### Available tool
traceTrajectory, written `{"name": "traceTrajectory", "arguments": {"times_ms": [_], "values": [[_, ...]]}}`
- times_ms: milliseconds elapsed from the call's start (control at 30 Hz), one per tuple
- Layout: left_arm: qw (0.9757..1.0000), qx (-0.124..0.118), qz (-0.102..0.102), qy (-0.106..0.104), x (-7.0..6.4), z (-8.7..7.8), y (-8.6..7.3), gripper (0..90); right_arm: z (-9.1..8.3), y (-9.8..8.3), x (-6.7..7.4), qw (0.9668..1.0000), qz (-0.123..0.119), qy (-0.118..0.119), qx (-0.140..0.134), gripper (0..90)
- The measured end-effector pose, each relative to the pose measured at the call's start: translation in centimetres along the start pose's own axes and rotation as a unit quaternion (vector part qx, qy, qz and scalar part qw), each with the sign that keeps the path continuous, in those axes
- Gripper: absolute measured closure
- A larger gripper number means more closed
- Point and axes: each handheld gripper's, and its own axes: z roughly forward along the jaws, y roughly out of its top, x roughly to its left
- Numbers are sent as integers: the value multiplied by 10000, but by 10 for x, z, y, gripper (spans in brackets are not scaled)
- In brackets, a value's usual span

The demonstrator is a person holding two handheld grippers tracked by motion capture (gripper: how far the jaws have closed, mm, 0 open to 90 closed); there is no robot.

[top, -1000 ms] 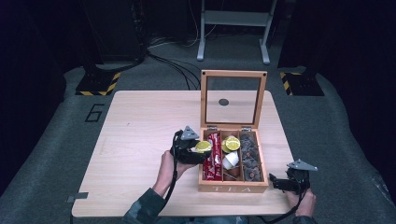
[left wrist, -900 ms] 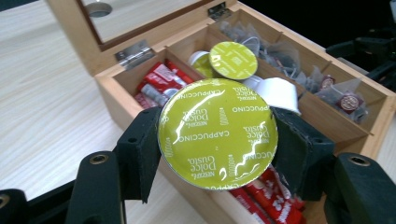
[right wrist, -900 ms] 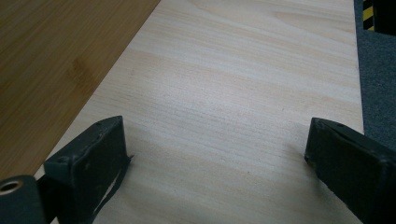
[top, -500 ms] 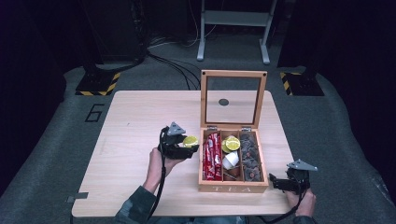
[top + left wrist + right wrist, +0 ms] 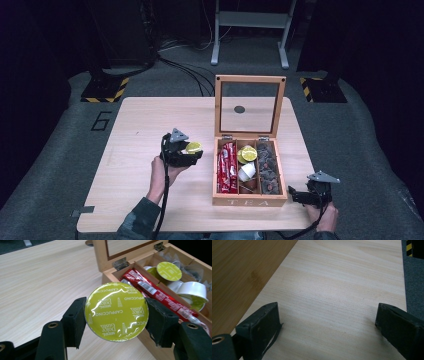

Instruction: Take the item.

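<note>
My left gripper [image 5: 186, 152] has its jaws pinching a lime-green coffee capsule [image 5: 116, 311] by its rim, one pad at its 9 o'clock and the other at its 3 o'clock, with the foil lid reading "Dolce Gusto Cappuccino" turned toward the gripper's camera. In the high view the capsule [image 5: 193, 147] sits over bare tabletop [image 5: 135, 130], just beside the wooden tea box [image 5: 248, 201] at the box's 9 o'clock, apart from it.

The box stands open with its glass lid [image 5: 249, 106] upright at 12 o'clock. Its left compartment holds red sachets [image 5: 227, 167], the middle one another green capsule [image 5: 248, 153] and a white capsule [image 5: 246, 172], and the right one dark wrapped pieces [image 5: 268, 167].

My right gripper [image 5: 305, 196] rests low at the box's 4 o'clock, near the tabletop's edge. In its own view the jaws are spread wide with only pale wood between them, and the box's side lies at 10 o'clock.
</note>
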Motion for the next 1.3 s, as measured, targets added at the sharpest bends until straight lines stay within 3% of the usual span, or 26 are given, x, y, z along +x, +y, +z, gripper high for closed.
{"name": "traceTrajectory", "arguments": {"times_ms": [567, 967, 1300], "values": [[9988, -55, -233, 422, 28, 1, -10, 377, 0, 0, 1, 10000, 12, -13, 0, 50], [9967, 0, -510, 629, 49, 19, -26, 376, 0, 0, 1, 10000, 17, -13, 1, 50], [9954, 150, -404, 856, 60, 36, -39, 376, 0, 0, 0, 10000, -8, -17, -2, 50]]}}
